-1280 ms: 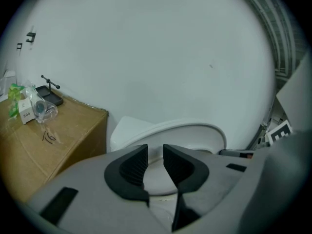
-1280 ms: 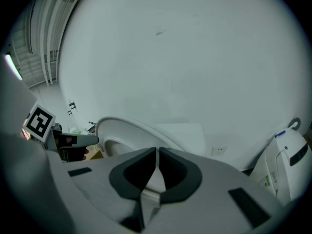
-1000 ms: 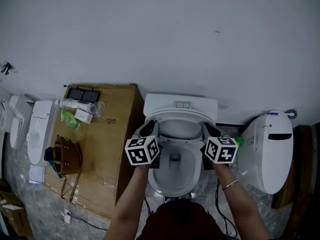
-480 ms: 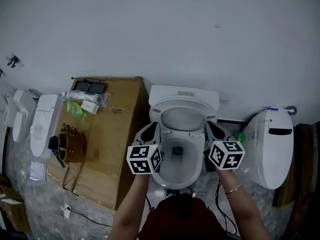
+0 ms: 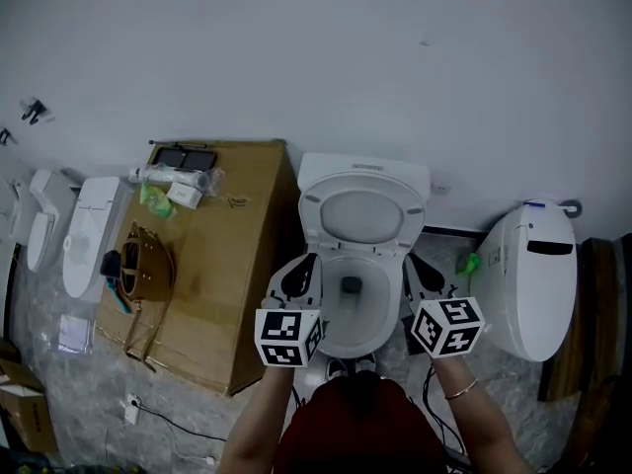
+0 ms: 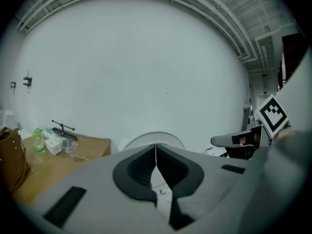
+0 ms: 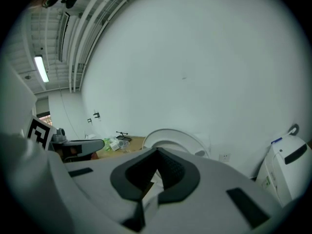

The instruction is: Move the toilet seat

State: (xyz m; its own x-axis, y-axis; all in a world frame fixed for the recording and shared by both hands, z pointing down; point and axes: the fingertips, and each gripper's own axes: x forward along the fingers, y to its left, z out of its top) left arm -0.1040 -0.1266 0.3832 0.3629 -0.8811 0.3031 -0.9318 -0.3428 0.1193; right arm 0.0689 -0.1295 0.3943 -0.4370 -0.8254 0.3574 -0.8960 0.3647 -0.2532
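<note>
White wall behind, the toilet seat (image 5: 363,215) stands raised over its bowl (image 5: 341,339), my left gripper (image 5: 299,268) and right gripper (image 5: 420,267) clenched empty either side, cardboard box (image 5: 232,265) just left.

Left gripper (image 5: 299,267) and right gripper (image 5: 420,267): grey jaw bodies, black pads (image 6: 134,170), each fitted with a marker cube (image 5: 287,337) bearing black-and-white squares. Operator: dark red top (image 5: 355,425), thin bracelet (image 5: 455,394) on right wrist.
</note>
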